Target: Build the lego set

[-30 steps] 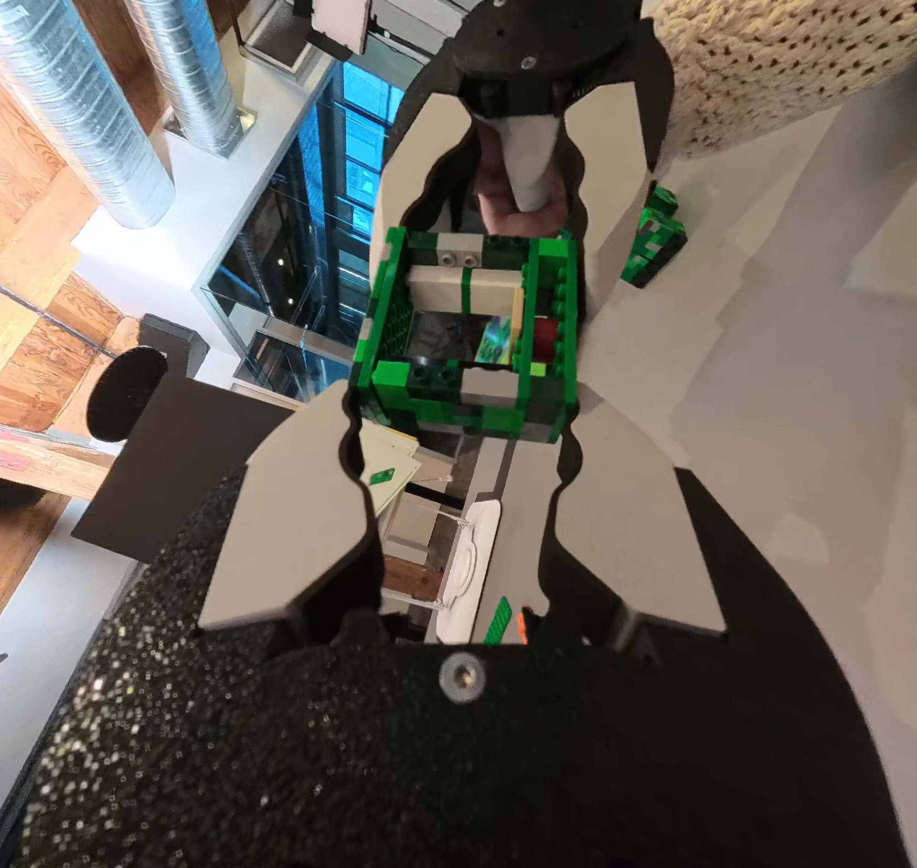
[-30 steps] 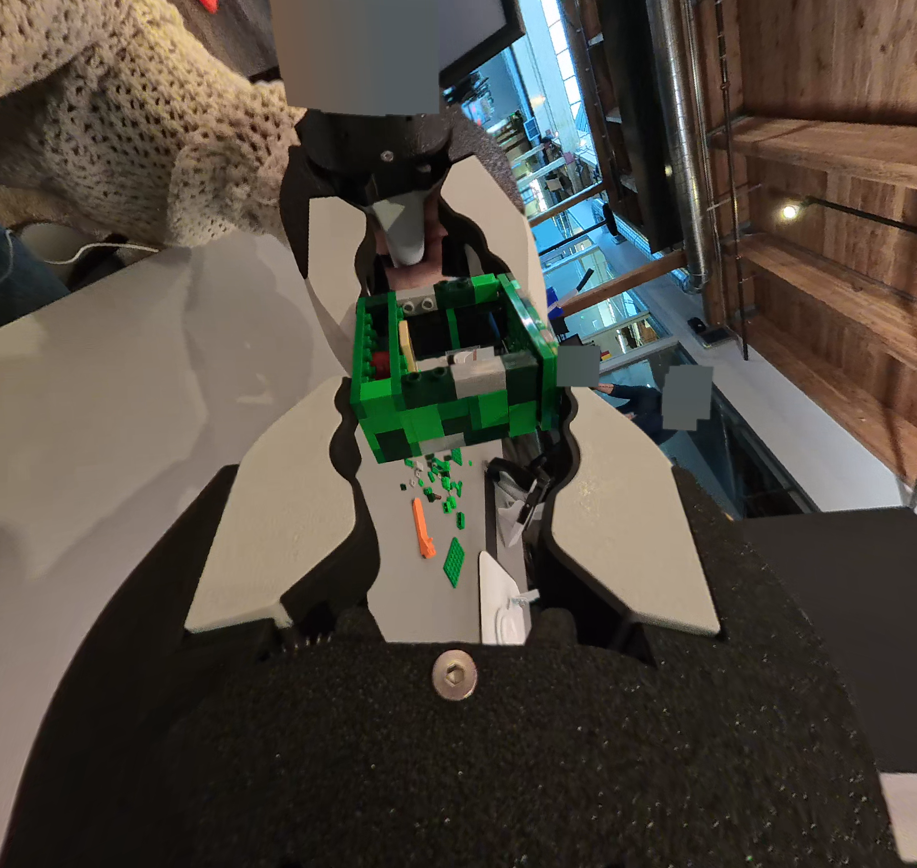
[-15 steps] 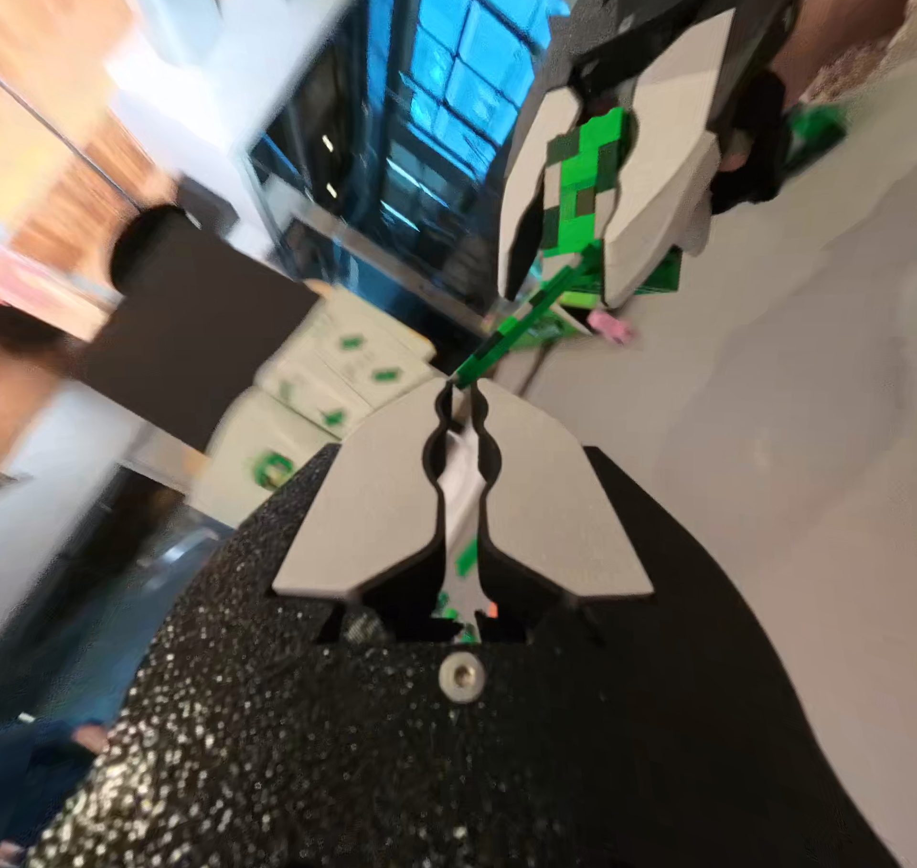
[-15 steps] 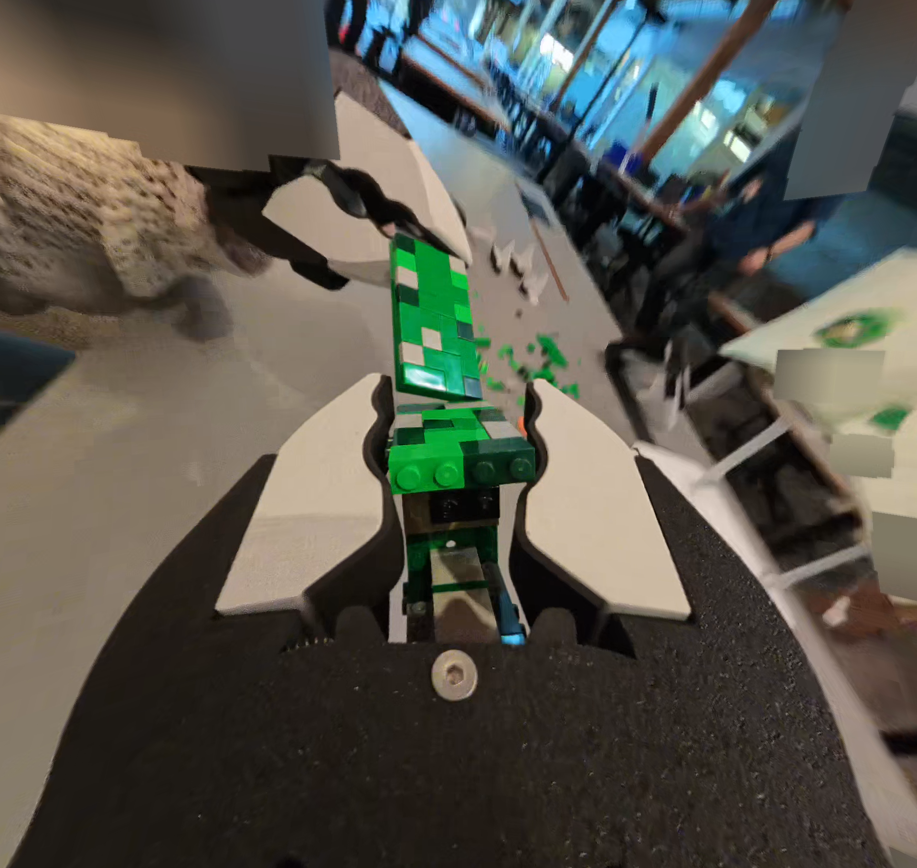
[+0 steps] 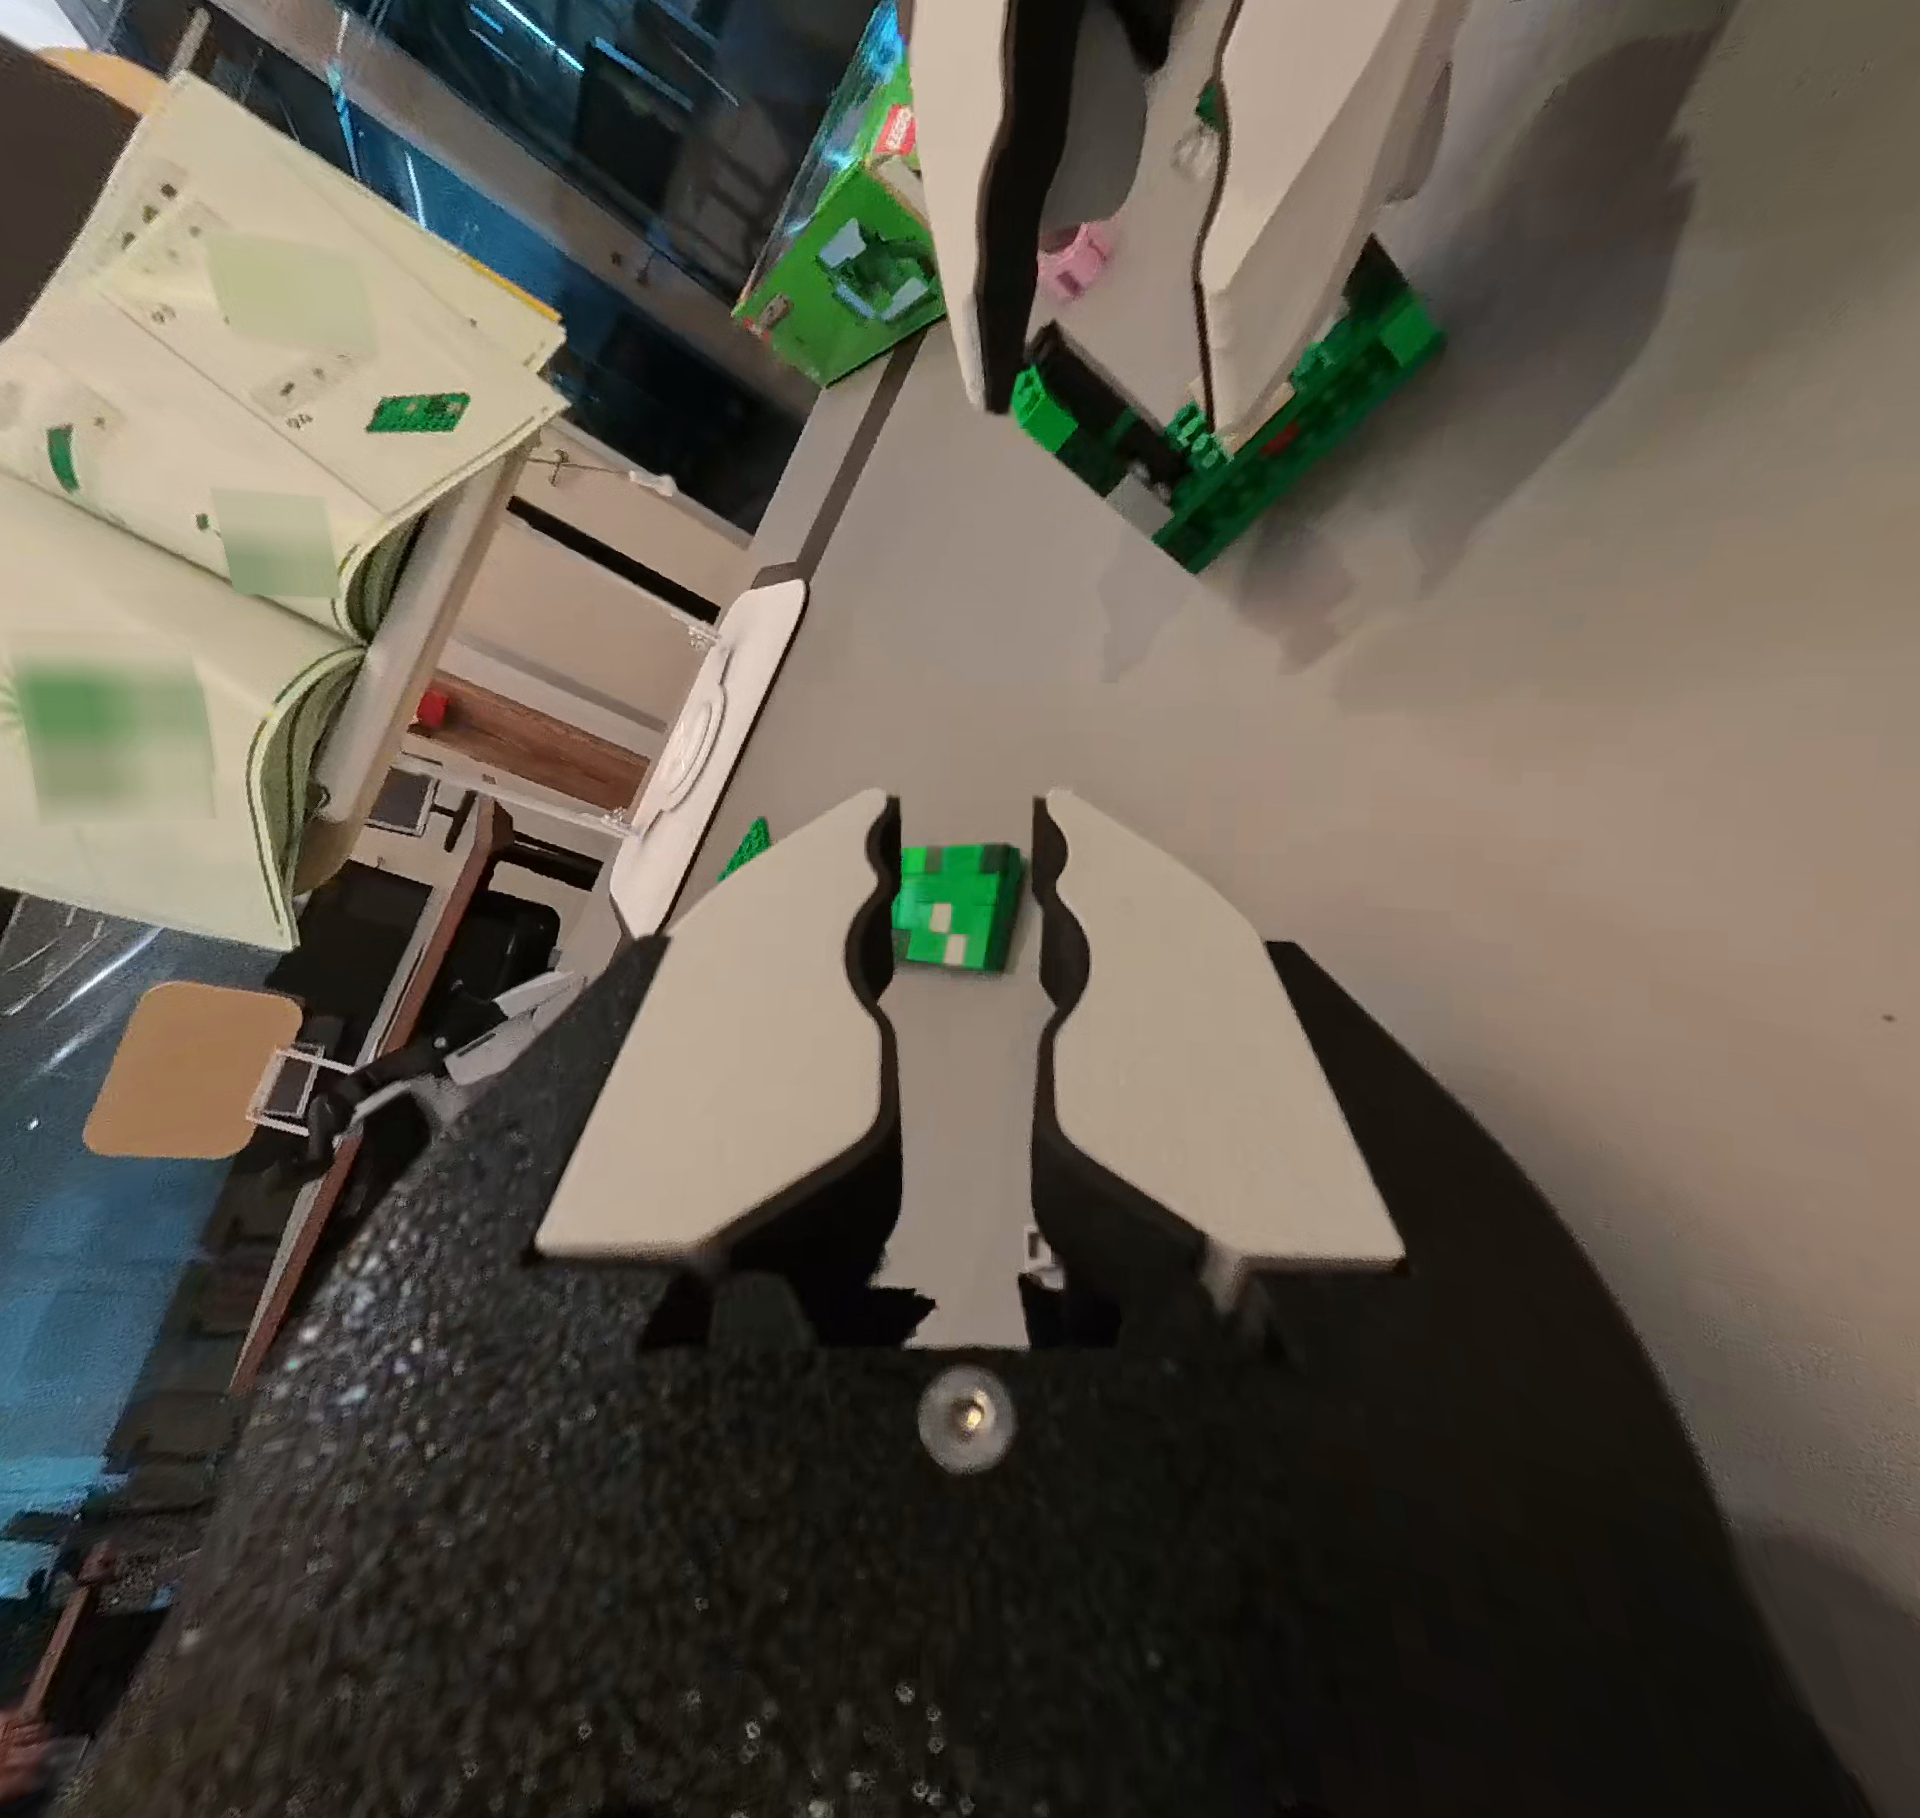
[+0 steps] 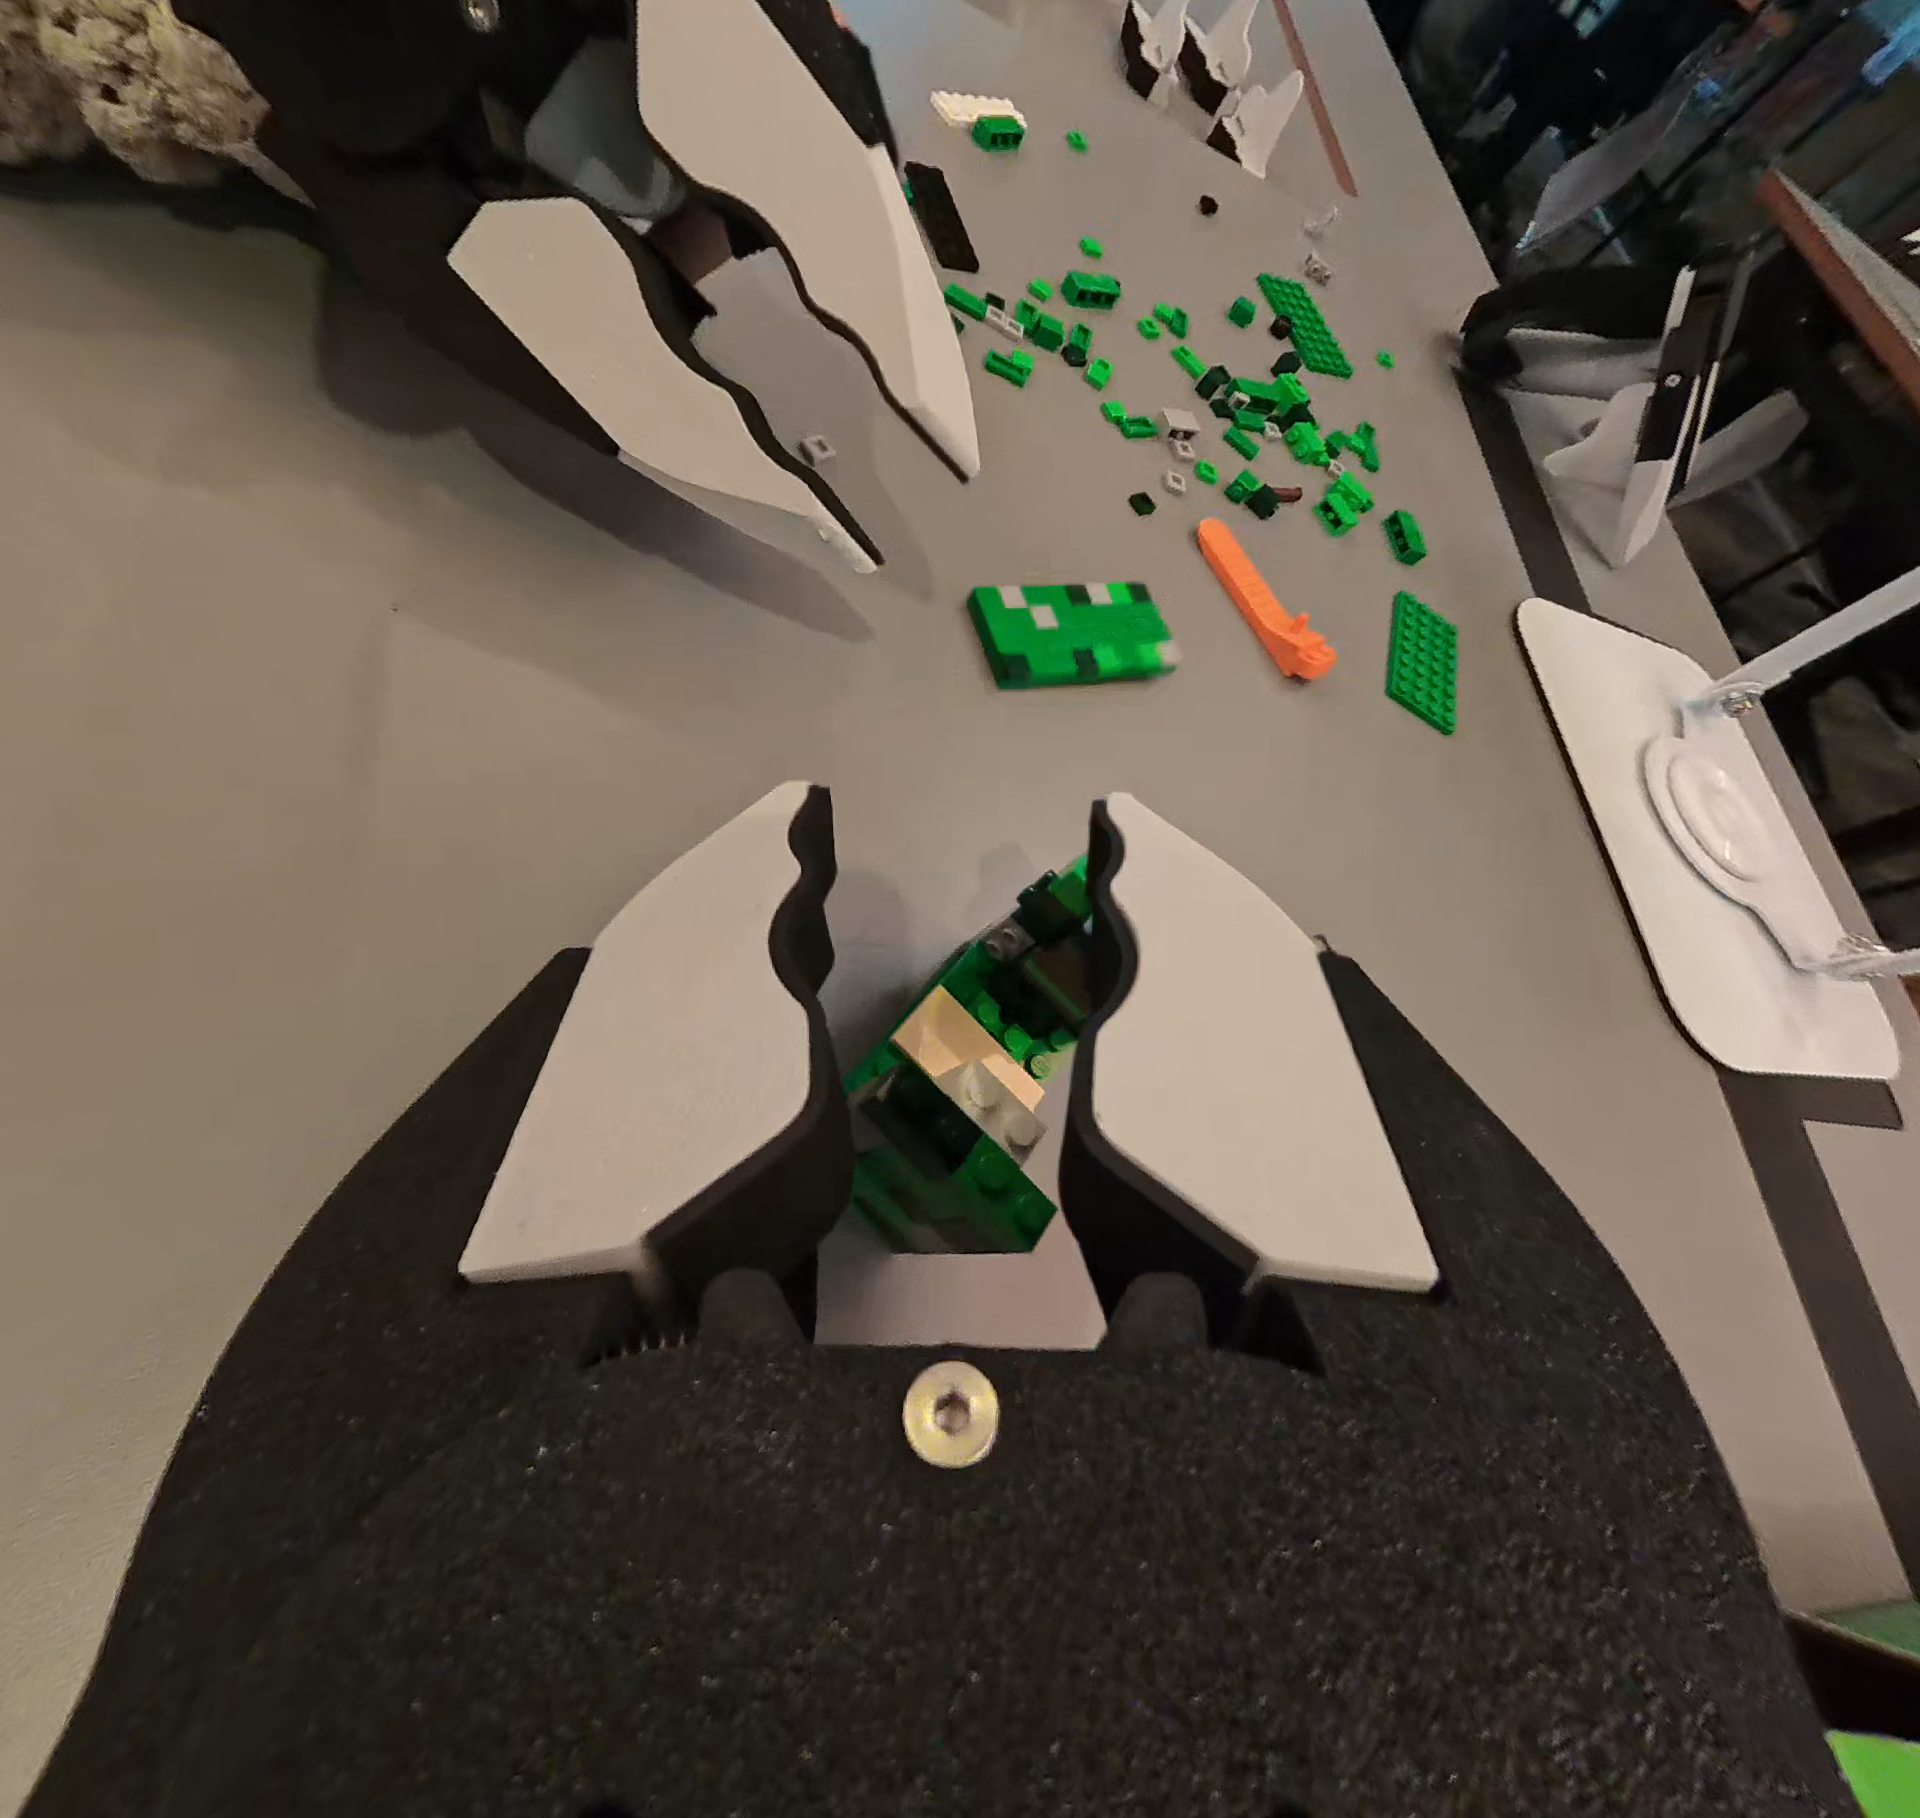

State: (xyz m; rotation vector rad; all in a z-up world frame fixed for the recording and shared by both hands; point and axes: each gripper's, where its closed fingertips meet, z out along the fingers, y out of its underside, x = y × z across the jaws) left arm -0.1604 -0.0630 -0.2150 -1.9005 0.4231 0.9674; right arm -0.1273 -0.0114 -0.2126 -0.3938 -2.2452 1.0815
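A flat green pixel-pattern panel (image 6: 1070,630) lies on the grey table (image 6: 312,729); in the left wrist view it (image 5: 956,901) shows just beyond my fingertips. My left gripper (image 5: 961,812) is open and empty above it, and also shows in the right wrist view (image 6: 914,511). My right gripper (image 6: 961,802) is shut on the green build (image 6: 966,1072), which sits slanted between the fingers, low on the table. From the left wrist view the right gripper (image 5: 1112,412) stands over the build (image 5: 1340,386).
Several loose green bricks (image 6: 1247,397), an orange brick separator (image 6: 1257,615) and a green plate (image 6: 1421,662) lie beyond the panel. A white stand base (image 6: 1704,833) sits at the table's right edge. An open instruction book (image 5: 208,469) and a green box (image 5: 842,293) stand behind. About 7 cm separates my left fingertips from my right.
Both grippers held the box-shaped build; the left pulled the green panel off, laid it on the table and opened. The right lowered the build to the table.
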